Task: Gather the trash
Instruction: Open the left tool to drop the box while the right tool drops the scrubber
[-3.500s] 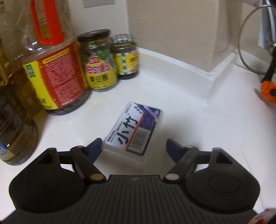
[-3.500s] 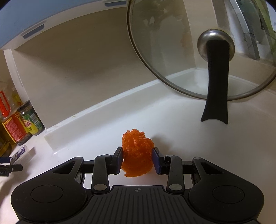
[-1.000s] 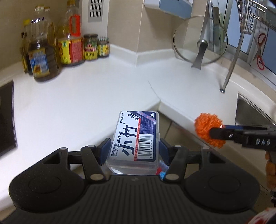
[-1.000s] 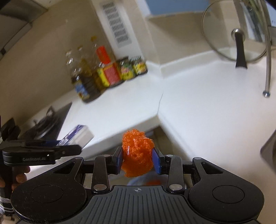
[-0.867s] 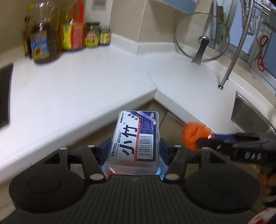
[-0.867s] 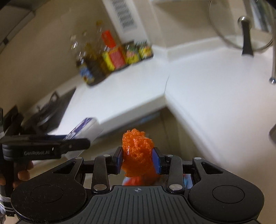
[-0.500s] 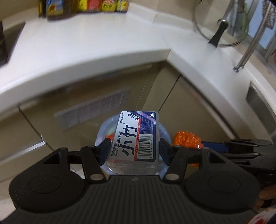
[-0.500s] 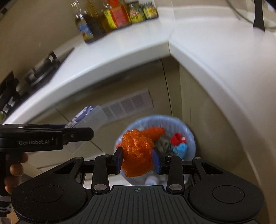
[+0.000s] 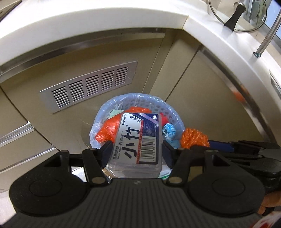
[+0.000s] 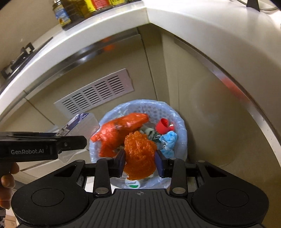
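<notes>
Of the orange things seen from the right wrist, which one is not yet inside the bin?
The crumpled orange net, clamped between the right gripper fingers; the orange bag lies in the bin.

Orange wad (image 10: 139, 154) in right gripper (image 10: 140, 162) above lined bin (image 10: 182, 126)

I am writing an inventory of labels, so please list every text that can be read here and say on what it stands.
"GenRobot.AI": side of the left tool.
"BMBO", "小竹", "50", "DEEP CLEANING FLOSS STICK": label of the clear plastic box.
Barcode digits and small print on the box: too small to read.
Labels of the bottles on the counter: blurred.
</notes>
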Action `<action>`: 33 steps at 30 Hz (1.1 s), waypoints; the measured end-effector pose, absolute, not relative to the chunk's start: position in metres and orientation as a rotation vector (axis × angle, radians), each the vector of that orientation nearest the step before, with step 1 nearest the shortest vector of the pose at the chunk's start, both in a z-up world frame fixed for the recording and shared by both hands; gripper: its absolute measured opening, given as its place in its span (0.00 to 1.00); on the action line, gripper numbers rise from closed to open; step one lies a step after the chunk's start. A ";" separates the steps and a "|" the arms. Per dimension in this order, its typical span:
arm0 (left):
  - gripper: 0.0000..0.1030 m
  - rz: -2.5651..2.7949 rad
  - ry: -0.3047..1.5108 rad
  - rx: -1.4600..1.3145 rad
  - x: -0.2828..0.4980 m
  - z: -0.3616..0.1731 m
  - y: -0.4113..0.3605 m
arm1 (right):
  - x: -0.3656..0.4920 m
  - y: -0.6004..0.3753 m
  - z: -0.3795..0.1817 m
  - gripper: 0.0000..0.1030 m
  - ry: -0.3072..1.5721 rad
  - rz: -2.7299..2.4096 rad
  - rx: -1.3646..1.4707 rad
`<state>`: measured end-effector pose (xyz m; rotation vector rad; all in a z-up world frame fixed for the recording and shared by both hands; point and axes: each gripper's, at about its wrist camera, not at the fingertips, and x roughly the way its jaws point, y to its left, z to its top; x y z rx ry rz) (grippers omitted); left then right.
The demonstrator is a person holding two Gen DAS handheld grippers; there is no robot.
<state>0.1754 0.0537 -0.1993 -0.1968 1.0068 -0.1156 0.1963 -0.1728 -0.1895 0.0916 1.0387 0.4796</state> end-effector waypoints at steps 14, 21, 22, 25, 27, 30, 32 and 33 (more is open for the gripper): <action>0.55 -0.135 1.057 -0.180 0.213 -0.241 0.044 | 0.222 -0.176 -0.219 0.35 1.053 0.391 0.129; 0.55 -0.158 1.064 -0.174 0.226 -0.257 0.039 | 0.234 -0.174 -0.229 0.35 1.062 0.368 0.136; 0.55 -0.161 1.063 -0.175 0.228 -0.259 0.039 | 0.235 -0.174 -0.229 0.35 1.063 0.366 0.136; 0.65 -0.161 1.063 -0.189 0.234 -0.262 0.040 | 0.238 -0.174 -0.231 0.35 1.067 0.362 0.135; 0.65 -0.164 1.056 -0.200 0.236 -0.262 0.043 | 0.239 -0.173 -0.231 0.36 1.069 0.359 0.138; 0.65 -0.153 1.056 -0.198 0.234 -0.262 0.049 | 0.240 -0.172 -0.232 0.35 1.075 0.361 0.137; 0.65 -0.142 1.060 -0.199 0.231 -0.262 0.056 | 0.242 -0.169 -0.234 0.36 1.079 0.364 0.135; 0.65 -0.135 1.062 -0.197 0.229 -0.263 0.059 | 0.243 -0.167 -0.235 0.36 1.082 0.365 0.134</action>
